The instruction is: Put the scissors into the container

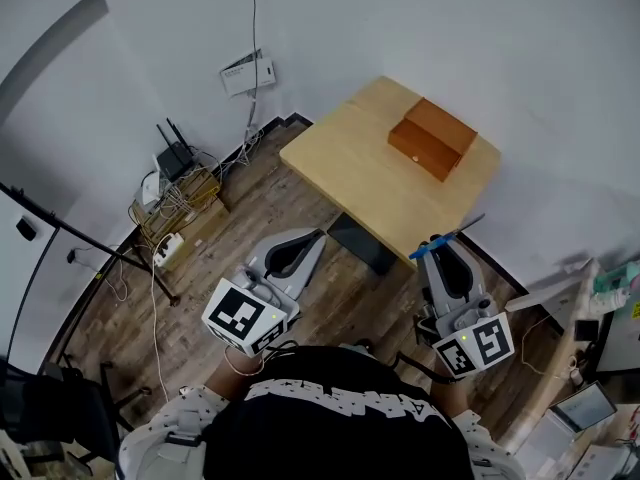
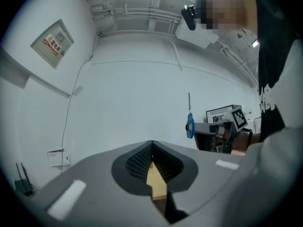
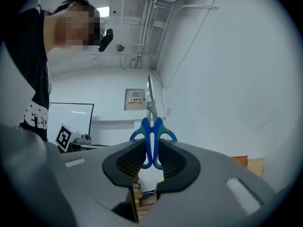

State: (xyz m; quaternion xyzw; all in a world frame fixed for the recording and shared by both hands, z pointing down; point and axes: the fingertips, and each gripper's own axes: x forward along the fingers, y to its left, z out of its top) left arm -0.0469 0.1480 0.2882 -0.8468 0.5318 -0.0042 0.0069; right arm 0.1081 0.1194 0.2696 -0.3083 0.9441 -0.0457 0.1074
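Seen from the head camera, a person in a black top stands over a wood-plank floor (image 1: 250, 218) with a grey gripper in each hand.

The right claw (image 1: 443, 251), at 4 o'clock in that view, is clamped on the blue-handled metal scissors (image 1: 432, 248). The blades stick out past the claw tips toward 2 o'clock, over the near edge of the pale wooden square surface (image 1: 370, 178). In the right gripper view, the right claw (image 3: 151, 150) presses its two ribbed pads against the blue handle loops from both sides. The scissors (image 3: 152, 131) stand upright there, closed blades pointing to 12 o'clock against a white wall (image 3: 227, 79).

The reddish-brown rectangular wooden container (image 1: 432, 138) sits on the surface toward its far side, at 1 o'clock in the head view. It is well apart from the scissors, which are in the air and not in it.

The left claw (image 1: 312, 240), at 7 o'clock in the head view, hangs over the floor beside the surface's near left edge. In the left gripper view, the left claw (image 2: 151, 148) has its tips together with nothing gripped; a strip of the pale surface shows through the slit lower down. The same view shows the scissors (image 2: 190, 124) at 3 o'clock, held upright.

A black router (image 1: 176, 156) sits among cables on the floor at 10 o'clock in the head view.
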